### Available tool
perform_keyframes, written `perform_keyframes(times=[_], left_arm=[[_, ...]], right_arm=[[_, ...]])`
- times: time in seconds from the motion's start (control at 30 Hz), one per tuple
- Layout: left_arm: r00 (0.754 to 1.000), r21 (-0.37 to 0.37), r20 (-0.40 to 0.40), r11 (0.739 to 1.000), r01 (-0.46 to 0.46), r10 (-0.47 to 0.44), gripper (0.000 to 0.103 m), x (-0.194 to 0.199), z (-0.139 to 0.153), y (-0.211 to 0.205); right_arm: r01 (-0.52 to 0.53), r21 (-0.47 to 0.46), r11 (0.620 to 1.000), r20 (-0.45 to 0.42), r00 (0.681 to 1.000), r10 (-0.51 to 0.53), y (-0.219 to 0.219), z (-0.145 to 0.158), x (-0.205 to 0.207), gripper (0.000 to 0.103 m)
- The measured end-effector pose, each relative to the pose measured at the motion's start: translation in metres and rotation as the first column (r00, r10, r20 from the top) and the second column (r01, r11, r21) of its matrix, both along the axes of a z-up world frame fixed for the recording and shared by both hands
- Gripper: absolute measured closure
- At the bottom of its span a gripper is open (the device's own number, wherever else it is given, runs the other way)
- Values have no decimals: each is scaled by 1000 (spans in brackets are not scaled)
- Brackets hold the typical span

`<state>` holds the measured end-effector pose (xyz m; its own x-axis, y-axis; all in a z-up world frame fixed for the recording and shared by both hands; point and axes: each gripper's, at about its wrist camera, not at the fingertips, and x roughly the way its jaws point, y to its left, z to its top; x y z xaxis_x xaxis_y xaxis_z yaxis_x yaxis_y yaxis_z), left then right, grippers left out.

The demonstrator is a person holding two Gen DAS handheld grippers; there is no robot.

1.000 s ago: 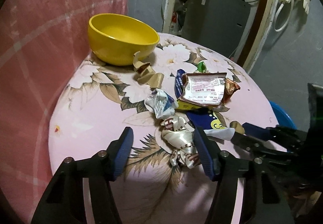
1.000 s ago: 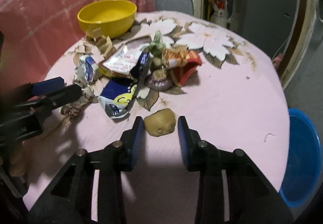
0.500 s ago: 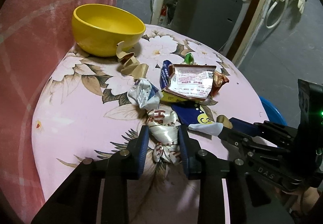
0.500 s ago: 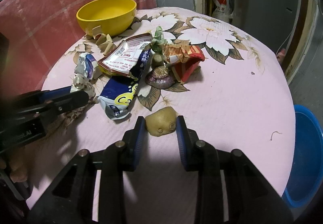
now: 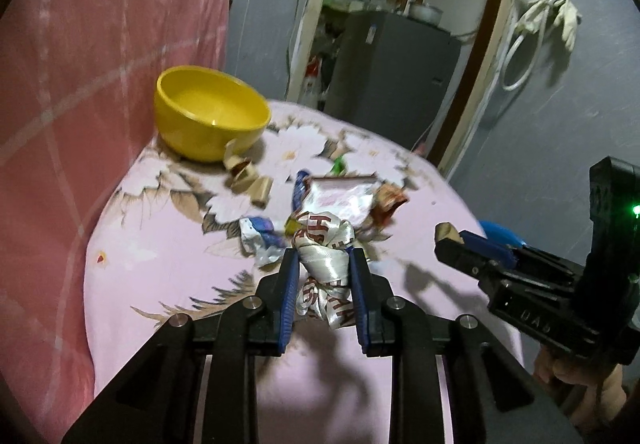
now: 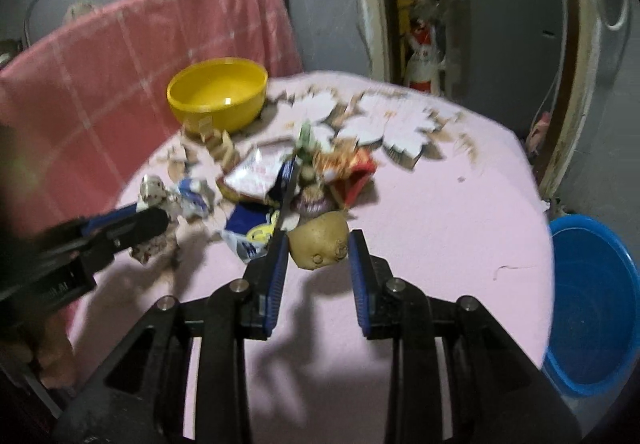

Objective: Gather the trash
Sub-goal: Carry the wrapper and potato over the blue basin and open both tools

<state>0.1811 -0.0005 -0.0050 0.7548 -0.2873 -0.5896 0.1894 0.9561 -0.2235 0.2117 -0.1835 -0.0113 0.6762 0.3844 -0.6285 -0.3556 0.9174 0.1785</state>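
My left gripper (image 5: 324, 260) has its blue pads pressed on a crumpled silver wrapper with red letters (image 5: 326, 236); the jaws are still closing and the wrapper hangs above the table. My right gripper (image 6: 318, 244) is shut on a brown potato (image 6: 320, 238), held clear of the cloth with its shadow below. In the left wrist view the right gripper (image 5: 452, 246) shows side-on with the potato (image 5: 445, 231) at its tip. Seen from the right wrist, the left gripper (image 6: 154, 222) holds the wrapper (image 6: 154, 193) at the left.
A litter pile lies mid-table: a flat foil packet (image 5: 340, 197), a blue packet (image 6: 256, 230), a red wrapper (image 6: 354, 167), an onion (image 6: 312, 203), paper curls (image 5: 248, 179). A yellow bowl (image 6: 218, 93) stands behind. A blue basin (image 6: 592, 304) sits below the pink flowered table's (image 6: 440, 224) right edge.
The left jaws closed from wide onto the silver wrapper and lifted it. The right gripper rose with the potato, which was resting on the cloth before.
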Motion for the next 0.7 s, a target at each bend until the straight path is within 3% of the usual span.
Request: perform_keyframes(times=[0.37, 0.7], left_arm=[[984, 0, 175, 999, 40, -40, 82, -22, 48, -44], [938, -9, 314, 987, 161, -150, 82, -22, 79, -118]], right_arm=[[132, 54, 990, 172, 975, -139, -52, 66, -37, 26], [281, 92, 955, 386, 874, -295, -119, 99, -73, 26]])
